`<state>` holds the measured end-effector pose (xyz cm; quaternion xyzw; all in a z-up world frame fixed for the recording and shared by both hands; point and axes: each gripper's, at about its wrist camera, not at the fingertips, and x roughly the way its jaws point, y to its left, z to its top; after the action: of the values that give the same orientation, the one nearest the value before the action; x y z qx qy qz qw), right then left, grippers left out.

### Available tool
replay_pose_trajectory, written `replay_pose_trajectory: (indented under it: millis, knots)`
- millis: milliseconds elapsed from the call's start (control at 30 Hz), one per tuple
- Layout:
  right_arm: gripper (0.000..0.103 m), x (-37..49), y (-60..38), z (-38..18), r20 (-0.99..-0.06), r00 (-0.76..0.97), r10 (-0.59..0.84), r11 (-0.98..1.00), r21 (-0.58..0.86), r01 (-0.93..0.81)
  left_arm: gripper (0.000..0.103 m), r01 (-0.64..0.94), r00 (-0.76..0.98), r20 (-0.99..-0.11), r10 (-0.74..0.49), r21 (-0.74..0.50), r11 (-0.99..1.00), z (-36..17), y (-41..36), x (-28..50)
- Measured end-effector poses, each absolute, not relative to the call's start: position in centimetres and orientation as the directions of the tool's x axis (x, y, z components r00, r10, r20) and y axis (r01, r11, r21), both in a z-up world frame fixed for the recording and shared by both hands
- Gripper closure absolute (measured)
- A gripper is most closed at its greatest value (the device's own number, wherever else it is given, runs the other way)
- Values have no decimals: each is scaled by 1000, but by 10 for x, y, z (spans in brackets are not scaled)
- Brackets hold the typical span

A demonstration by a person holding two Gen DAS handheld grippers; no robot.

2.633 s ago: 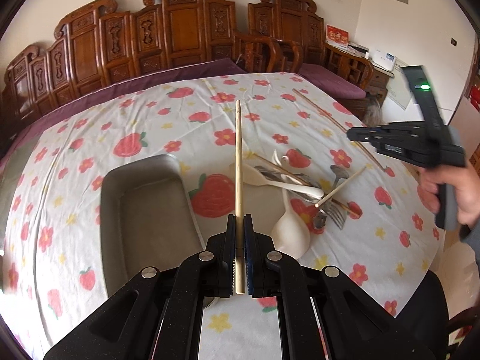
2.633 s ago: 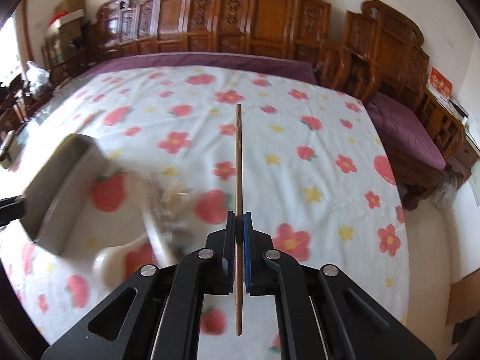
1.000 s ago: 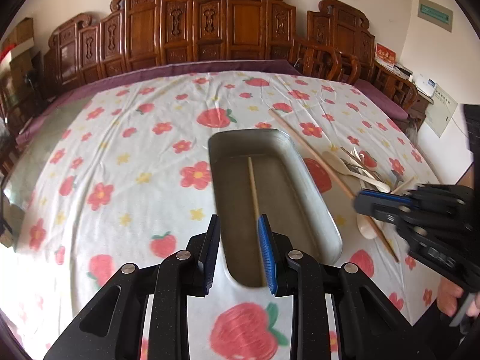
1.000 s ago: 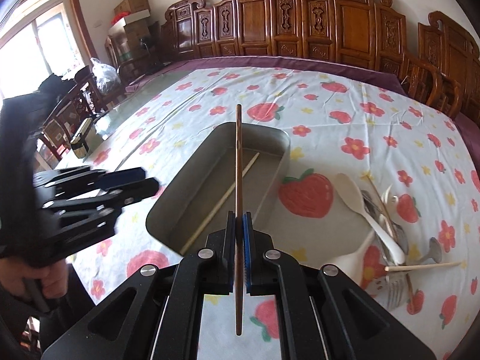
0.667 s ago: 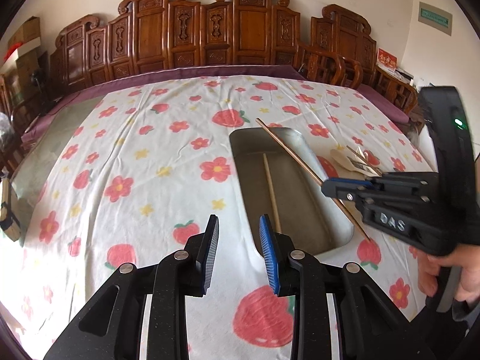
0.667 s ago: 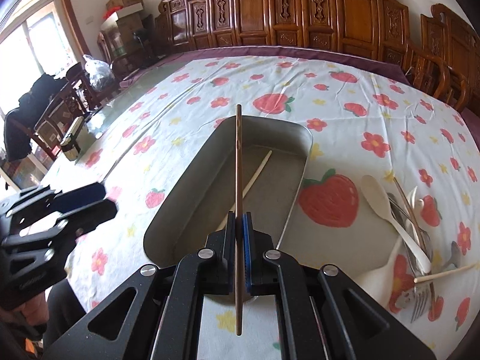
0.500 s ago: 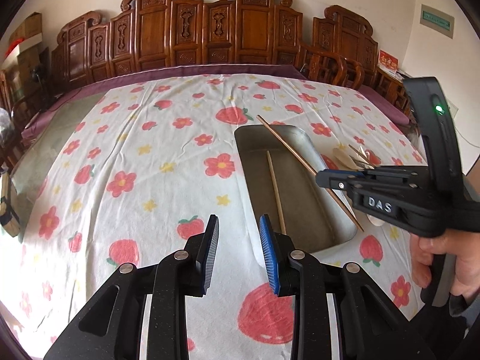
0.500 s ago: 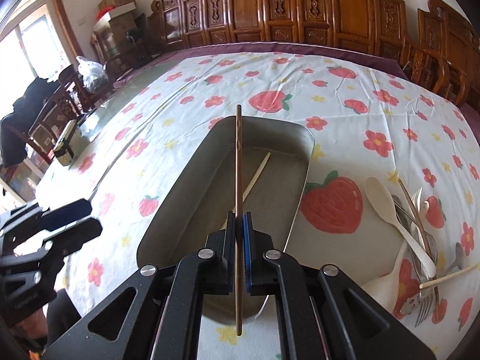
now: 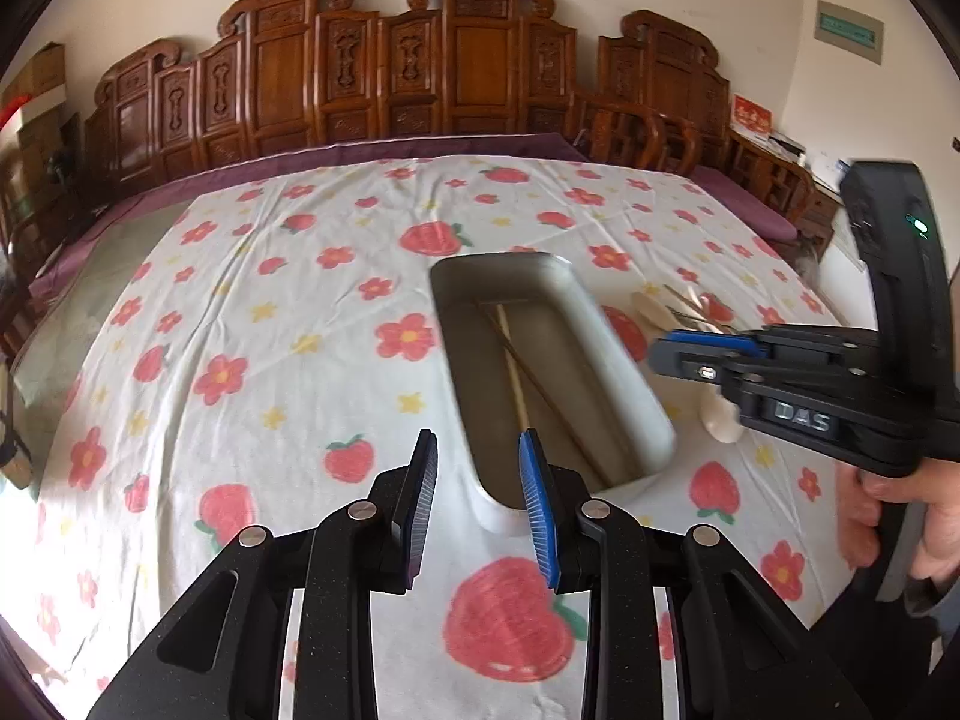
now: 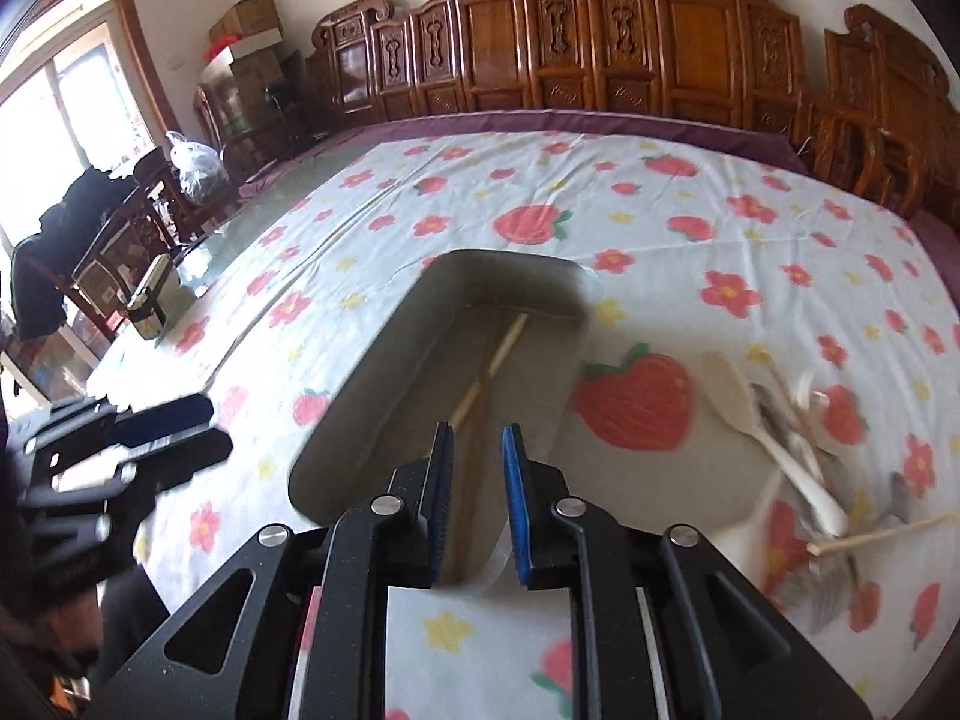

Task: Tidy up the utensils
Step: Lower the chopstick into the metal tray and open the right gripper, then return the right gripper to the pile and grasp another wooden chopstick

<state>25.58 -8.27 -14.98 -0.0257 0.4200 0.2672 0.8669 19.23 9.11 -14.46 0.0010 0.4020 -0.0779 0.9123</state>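
Note:
A grey metal tray [image 9: 624, 372] lies on the flowered tablecloth; it also shows in the right wrist view [image 10: 372, 372]. Inside it lie a pale chopstick [image 9: 515, 369] and a darker brown chopstick [image 9: 555, 405], crossing; both show in the right wrist view, pale [image 10: 492, 363] and dark [image 10: 477, 450]. My left gripper [image 9: 478, 468] is open and empty, just left of the tray's near end. My right gripper [image 10: 477, 450] is open and empty above the tray's near end; it shows from the side in the left wrist view [image 9: 666, 351].
A pile of loose utensils lies right of the tray: a pale plastic spoon [image 10: 756, 420], forks [image 10: 834, 594], a chopstick [image 10: 882, 534]. Carved wooden chairs [image 9: 456, 78] line the table's far side. A chair with clothes [image 10: 54, 252] stands at the left.
My right gripper has opened and let go of the brown chopstick, which now lies in the tray across the pale one. My left gripper stays open and has drifted slightly.

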Motion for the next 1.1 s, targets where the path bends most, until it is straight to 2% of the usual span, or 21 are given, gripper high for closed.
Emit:
replay_pose_trajectory:
  millis: [67,233,300,367,433,500,567,800,933,1100]
  knots:
    - [84,246,-102,-146,-739,527,420,865,150,-479,72,158,665,-732,-151,-60,986,-144,85,190]
    - [84,231,-150,-146,-741,562,367,892,110,-438,71,191,666,-729,-158,-38,981,-144,67,182]
    - [84,227,-170,-148,-746,574,338,907,96,-410,61,198,668,-726,-164,-39,980,-144,62,180]
    - [84,225,-191,-153,-753,579,312,922,94,-375,46,197,677,-717,-167,-42,979,-145,58,176]
    - [84,224,-209,-158,-761,581,287,934,87,-347,44,202,673,-721,-161,-30,979,-147,52,174]
    - [80,225,-226,-164,-768,583,267,944,88,-317,43,207,674,-721,-160,-24,978,-148,46,172]
    - [72,227,-240,-170,-773,584,249,954,90,-287,30,206,680,-715,-162,-25,978,-147,41,169]
    - [69,243,-282,-194,-799,568,197,976,104,-191,28,222,685,-705,-186,-41,974,-146,16,166]
    - [59,259,-294,-202,-804,561,197,980,142,-141,18,218,686,-698,-207,-74,973,-146,0,168]
    - [59,283,-306,-205,-800,561,214,975,214,-66,17,238,694,-691,-205,-49,970,-146,-24,170]
